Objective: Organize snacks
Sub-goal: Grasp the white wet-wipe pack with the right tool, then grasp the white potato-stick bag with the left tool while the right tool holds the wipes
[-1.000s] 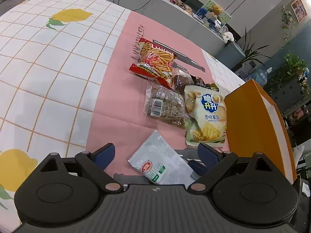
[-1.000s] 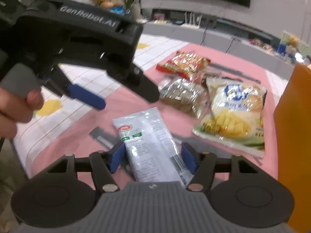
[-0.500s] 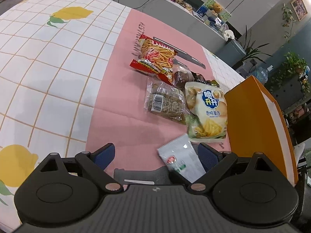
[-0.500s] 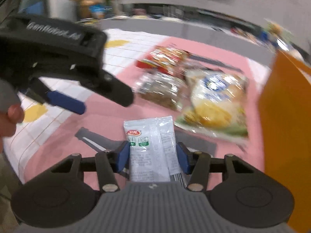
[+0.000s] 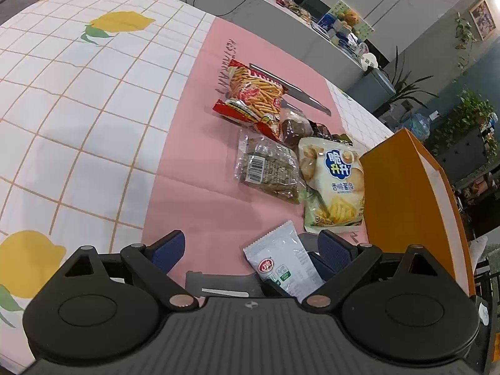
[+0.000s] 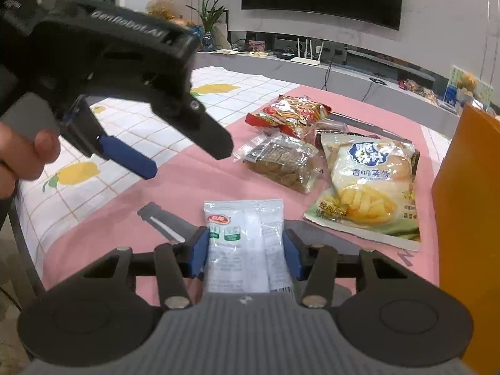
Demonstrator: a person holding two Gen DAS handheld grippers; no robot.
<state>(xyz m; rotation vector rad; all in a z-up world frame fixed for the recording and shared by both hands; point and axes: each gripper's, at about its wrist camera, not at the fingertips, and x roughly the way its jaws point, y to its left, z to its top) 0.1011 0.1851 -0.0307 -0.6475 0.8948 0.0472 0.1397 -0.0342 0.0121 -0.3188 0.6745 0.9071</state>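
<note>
Transfer step: white sachet (image 6: 242,243) clamped in right hand-held gripper (image 6: 245,250).
Left hand-held gripper (image 5: 250,250) released; next, carry to orange box (image 6: 468,218).

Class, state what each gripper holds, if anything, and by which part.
Right gripper pinches the white packet across its lower sides. Left gripper is open and holds nothing.

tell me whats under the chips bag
The chips bag lies on the pink cloth, its left edge overlapping the clear cracker pack. A dark wrapper pokes out from under its far end; the rest of it is covered.
</note>
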